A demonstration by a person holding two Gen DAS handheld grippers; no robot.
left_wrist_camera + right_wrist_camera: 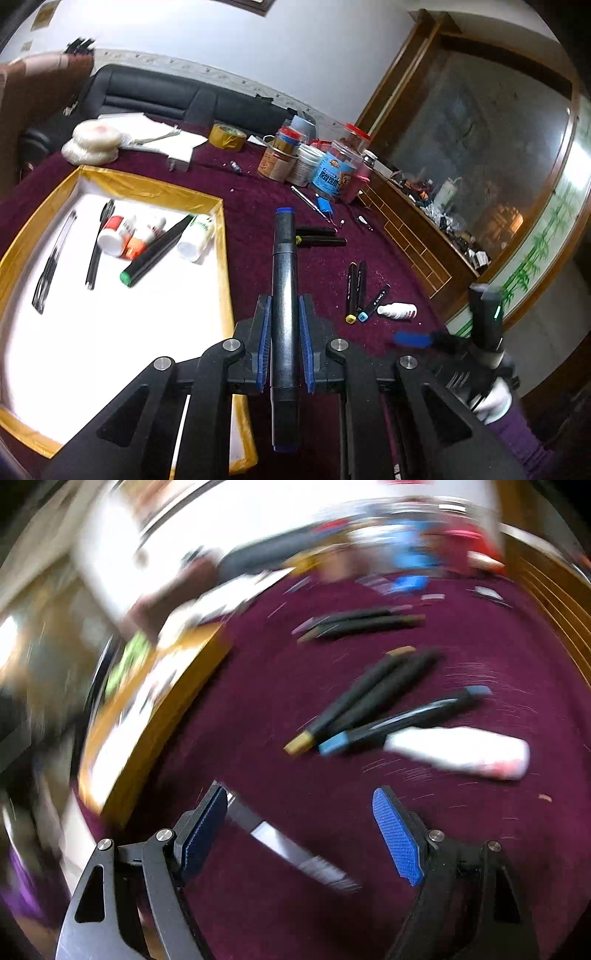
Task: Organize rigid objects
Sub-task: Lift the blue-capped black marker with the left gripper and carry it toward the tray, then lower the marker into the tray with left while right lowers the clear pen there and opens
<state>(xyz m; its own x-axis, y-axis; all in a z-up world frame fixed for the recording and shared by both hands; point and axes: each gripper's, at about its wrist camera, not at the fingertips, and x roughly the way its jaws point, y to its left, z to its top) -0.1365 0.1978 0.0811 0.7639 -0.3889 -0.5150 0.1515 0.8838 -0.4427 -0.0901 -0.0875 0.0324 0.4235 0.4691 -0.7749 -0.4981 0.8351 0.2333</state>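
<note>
Now you have the blue-capped marker (pixel 284 295) clamped lengthwise in the left tool (pixel 284 314), its pads pressed tight on the barrel, just beside the gold-rimmed tray (pixel 218 229). Carry it over that rim and lay it next to the green-capped marker (pixel 155 251) already inside the tray, low and flat so it does not roll into the small bottles (pixel 122 236) there. The right tool (pixel 303 827) stands wide open with nothing between its pads, over the maroon surface (pixel 258 701) outside the tray. Aim it at the loose markers (pixel 369 698) or the white bottle (pixel 461 749) beyond them, taking one item across its barrel.
</note>
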